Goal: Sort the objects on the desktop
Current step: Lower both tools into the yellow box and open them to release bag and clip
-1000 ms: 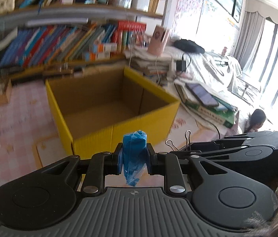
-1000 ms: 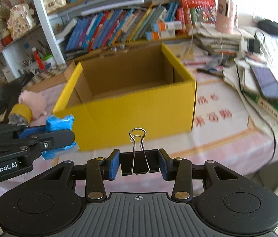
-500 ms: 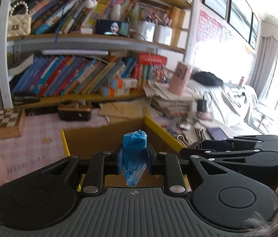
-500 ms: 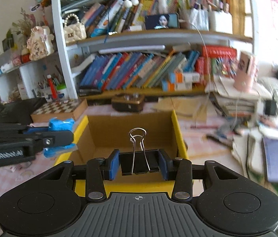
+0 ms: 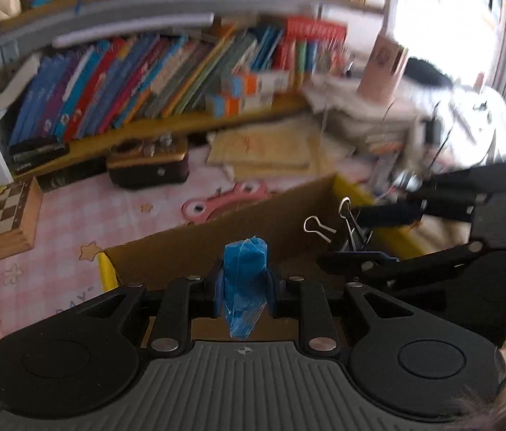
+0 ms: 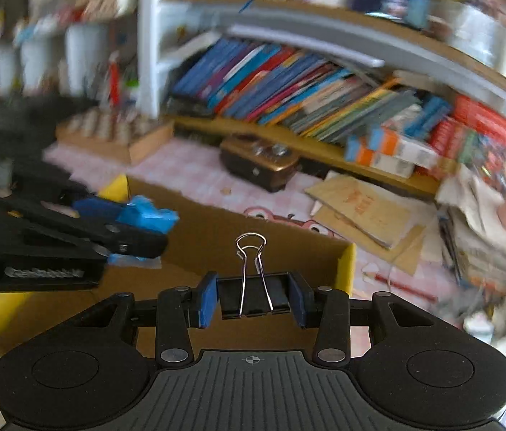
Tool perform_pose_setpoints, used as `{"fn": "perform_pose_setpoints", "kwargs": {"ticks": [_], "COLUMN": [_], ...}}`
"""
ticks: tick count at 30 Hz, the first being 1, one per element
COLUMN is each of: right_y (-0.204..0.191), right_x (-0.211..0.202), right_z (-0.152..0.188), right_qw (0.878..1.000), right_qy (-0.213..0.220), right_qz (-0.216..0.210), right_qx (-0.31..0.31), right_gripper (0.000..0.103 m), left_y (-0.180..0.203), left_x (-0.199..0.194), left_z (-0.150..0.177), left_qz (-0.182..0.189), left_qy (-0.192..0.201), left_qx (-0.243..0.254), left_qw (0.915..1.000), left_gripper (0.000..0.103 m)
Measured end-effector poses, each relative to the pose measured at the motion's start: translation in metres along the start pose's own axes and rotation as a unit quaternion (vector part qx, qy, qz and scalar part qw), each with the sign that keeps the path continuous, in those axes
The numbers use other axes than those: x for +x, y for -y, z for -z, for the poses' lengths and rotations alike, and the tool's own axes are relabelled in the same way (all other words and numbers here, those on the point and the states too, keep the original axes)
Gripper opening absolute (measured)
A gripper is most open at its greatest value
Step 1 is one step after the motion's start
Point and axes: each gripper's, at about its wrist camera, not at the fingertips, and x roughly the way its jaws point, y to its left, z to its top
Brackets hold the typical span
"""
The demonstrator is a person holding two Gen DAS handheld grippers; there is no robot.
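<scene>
Left gripper (image 5: 244, 292) pinching blue wrapped item (image 5: 245, 285), right gripper (image 6: 252, 301) clamping black binder clip (image 6: 252, 298), both now brought from in front of yellow cardboard box (image 6: 347, 264) to above its opening, poised, seemingly, for release.

**Both your grippers are now over the box**

You've carried the left gripper (image 5: 244, 292) and right gripper (image 6: 252, 300) forward: the yellow cardboard box (image 6: 347, 262), well ahead a second ago, now sits right beneath them, only its far wall and corners showing. Both views have tipped down from the shelves since half a second ago. A pink owl-shaped thing (image 5: 229, 199), possibly a ruler, has appeared behind the box
</scene>
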Motion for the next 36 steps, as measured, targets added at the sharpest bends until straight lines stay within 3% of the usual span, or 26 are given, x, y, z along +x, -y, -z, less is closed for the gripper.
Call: {"fn": "perform_pose_setpoints", "kwargs": {"ticks": [3, 10, 14, 24, 27, 29, 34, 36], "right_y": [-0.011, -0.025, -0.023, -0.023, -0.021, -0.019, -0.012, -0.004], "right_x": [0.025, 0.058, 0.07, 0.07, 0.068, 0.067, 0.058, 0.051], "right_z": [-0.005, -0.002, 0.008, 0.003, 0.002, 0.0, 0.0, -0.002], "right_qw": [0.996, 0.984, 0.98, 0.981, 0.983, 0.985, 0.987, 0.991], "right_qy": [-0.044, -0.088, -0.113, -0.113, -0.108, -0.099, -0.082, -0.069], "right_qz": [-0.009, -0.013, -0.015, -0.035, -0.035, -0.036, -0.027, -0.022], "right_qx": [-0.076, -0.156, -0.16, -0.151, -0.145, -0.139, -0.133, -0.11], "right_gripper": [0.041, 0.04, 0.04, 0.041, 0.041, 0.042, 0.048, 0.05], "left_y": [-0.005, -0.001, -0.004, -0.01, -0.011, -0.006, -0.003, -0.006], "left_x": [0.024, 0.058, 0.063, 0.065, 0.063, 0.06, 0.047, 0.039], "left_z": [-0.001, 0.001, 0.003, 0.004, 0.004, 0.004, 0.002, 0.001], "left_qz": [-0.012, -0.032, -0.041, -0.04, -0.032, -0.027, -0.04, -0.04], "left_qy": [-0.037, -0.097, -0.113, -0.12, -0.116, -0.11, -0.076, -0.062], "left_qx": [-0.001, 0.037, 0.034, 0.019, 0.019, 0.031, 0.034, 0.024], "left_qw": [0.9992, 0.9941, 0.9922, 0.9918, 0.9926, 0.9931, 0.9958, 0.997], "left_gripper": [0.02, 0.02, 0.02, 0.023, 0.031, 0.044, 0.066, 0.066]}}
